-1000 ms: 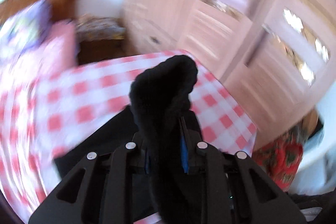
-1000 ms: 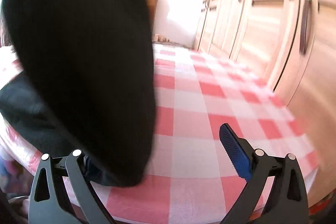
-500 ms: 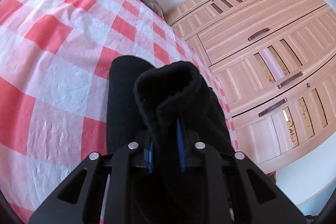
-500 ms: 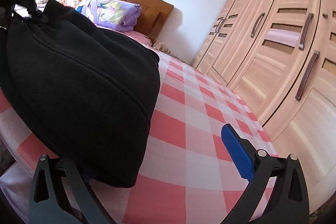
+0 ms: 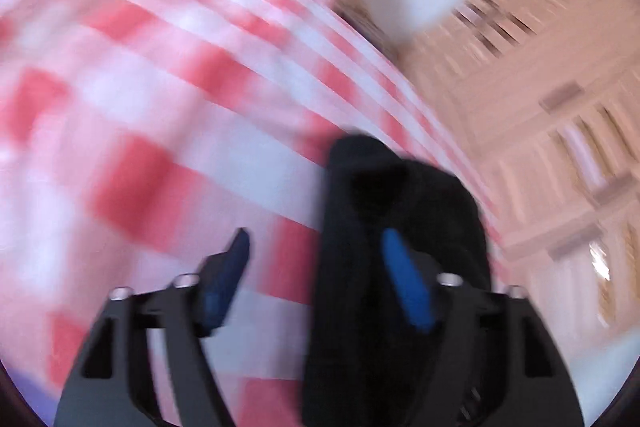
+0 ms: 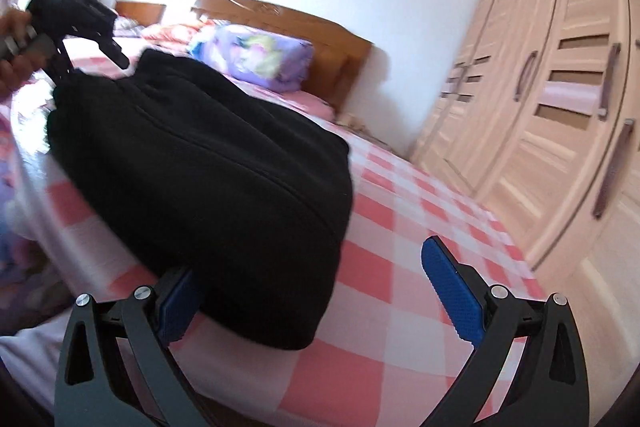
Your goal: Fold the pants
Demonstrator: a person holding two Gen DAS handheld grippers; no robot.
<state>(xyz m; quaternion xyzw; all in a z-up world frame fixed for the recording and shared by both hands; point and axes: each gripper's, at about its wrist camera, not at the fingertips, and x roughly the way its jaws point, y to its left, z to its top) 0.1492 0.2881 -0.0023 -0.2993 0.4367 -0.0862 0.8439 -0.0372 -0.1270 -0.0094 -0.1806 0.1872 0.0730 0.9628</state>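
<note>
The left hand-held gripper [image 5: 314, 247] has dropped the black pants [image 6: 208, 187], jaws opening; checked bed [image 6: 400, 267], seemingly wardrobe-lined room.

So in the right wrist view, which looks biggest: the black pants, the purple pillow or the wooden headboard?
1. Black pants, by far, though they lie nearest the camera.
2. Wooden headboard.
3. Purple pillow; it looks close in size to the headboard's visible part, so that order is unsure.

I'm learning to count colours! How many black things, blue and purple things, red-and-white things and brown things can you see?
Black: 3, the pants, the left gripper, the right gripper
Blue and purple: 1, the pillow
Red-and-white: 1, the checked sheet
Brown: 2, the headboard, the wardrobe
Total: 7
</note>
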